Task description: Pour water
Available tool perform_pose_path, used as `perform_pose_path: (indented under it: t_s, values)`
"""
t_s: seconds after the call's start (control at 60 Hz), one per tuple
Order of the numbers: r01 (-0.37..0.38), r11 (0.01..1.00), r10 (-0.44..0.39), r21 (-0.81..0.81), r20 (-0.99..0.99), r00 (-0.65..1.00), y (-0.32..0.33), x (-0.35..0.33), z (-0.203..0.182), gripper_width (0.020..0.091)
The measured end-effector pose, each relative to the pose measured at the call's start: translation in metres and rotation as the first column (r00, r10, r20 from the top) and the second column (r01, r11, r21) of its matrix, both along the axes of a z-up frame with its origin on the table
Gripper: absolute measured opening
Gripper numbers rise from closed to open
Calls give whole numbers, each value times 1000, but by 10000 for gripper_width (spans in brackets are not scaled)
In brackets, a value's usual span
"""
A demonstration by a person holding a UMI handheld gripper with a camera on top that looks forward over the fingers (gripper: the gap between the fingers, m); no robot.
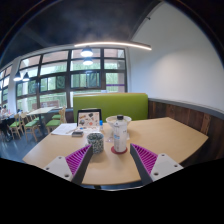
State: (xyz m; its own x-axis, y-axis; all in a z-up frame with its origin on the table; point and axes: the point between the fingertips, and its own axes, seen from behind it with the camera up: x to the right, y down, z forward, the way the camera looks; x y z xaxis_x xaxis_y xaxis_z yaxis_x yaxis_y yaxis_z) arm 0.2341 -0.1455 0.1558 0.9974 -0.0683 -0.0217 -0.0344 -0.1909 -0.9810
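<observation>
Nearest to me I have the fingers (112, 160) spread wide apart, their purple pads (79, 157) facing inward across an open gap, and nothing is held between them; they hover low over the near edge of the light wooden table (170, 135). Just ahead, and lying within the span of the gap, I see two things standing upright on the table: a small dark cup (96, 142) toward the left finger, and just beside it, to the right, a taller clear bottle (120, 134) with a reddish band low on its body. Both are clear of the fingers, neither pad touching them, the bottle sitting roughly on the line midway between the fingers and the cup a little left of that line. Farther back on the table, behind the cup, I make out an upright card or small sign (89, 118) and some flat papers (66, 129) to its left. Beyond the table runs a green bench back (125, 104), then tall windows (70, 78) with trees outside, a white wall (180, 65) on the right, and a long ceiling light (110, 45) overhead
</observation>
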Motion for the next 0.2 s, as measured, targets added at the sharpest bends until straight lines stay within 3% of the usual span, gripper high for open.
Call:
perform_pose_path:
  t_s: [0.2]
  values:
    - [4, 1000, -4, 3, -12, 1000, -47, -3, -12, 836]
